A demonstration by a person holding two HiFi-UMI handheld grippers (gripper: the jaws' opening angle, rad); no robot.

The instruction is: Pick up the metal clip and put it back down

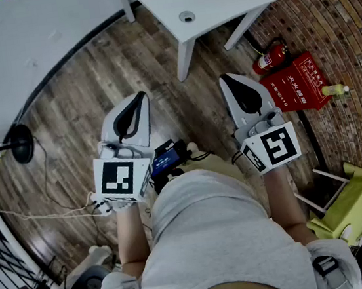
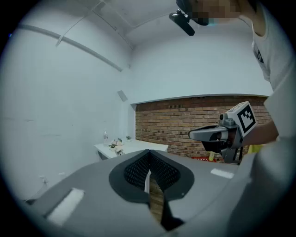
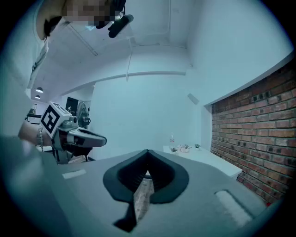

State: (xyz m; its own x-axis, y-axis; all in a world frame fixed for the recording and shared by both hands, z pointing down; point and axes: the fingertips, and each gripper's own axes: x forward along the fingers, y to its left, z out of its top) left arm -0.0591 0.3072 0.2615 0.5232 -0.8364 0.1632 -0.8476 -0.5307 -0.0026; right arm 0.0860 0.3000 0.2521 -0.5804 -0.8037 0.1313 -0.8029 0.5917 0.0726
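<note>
Both tools were closed and empty. The left hand-held gripper point(image 1: 137, 103) showed its dark pads pressed together in its own view, with only floor seen through the slit below them. The right hand-held gripper point(image 1: 232, 84) looked the same in its own view. The person held the two side by side at waist height, close to level and pointing forward over the wooden floor point(image 1: 82, 100). The metal clip could not be made out in any view, so its place, and which way its long axis ran, could not be told. The only likely carrier ahead was the white bench point(image 1: 215, 0) beside the brick wall point(image 1: 328, 9), well apart from both tools and bearing a few small things too tiny to name. If the clip lay there, it was forward of both tools, and the right one looked slightly nearer to that bench.
</note>
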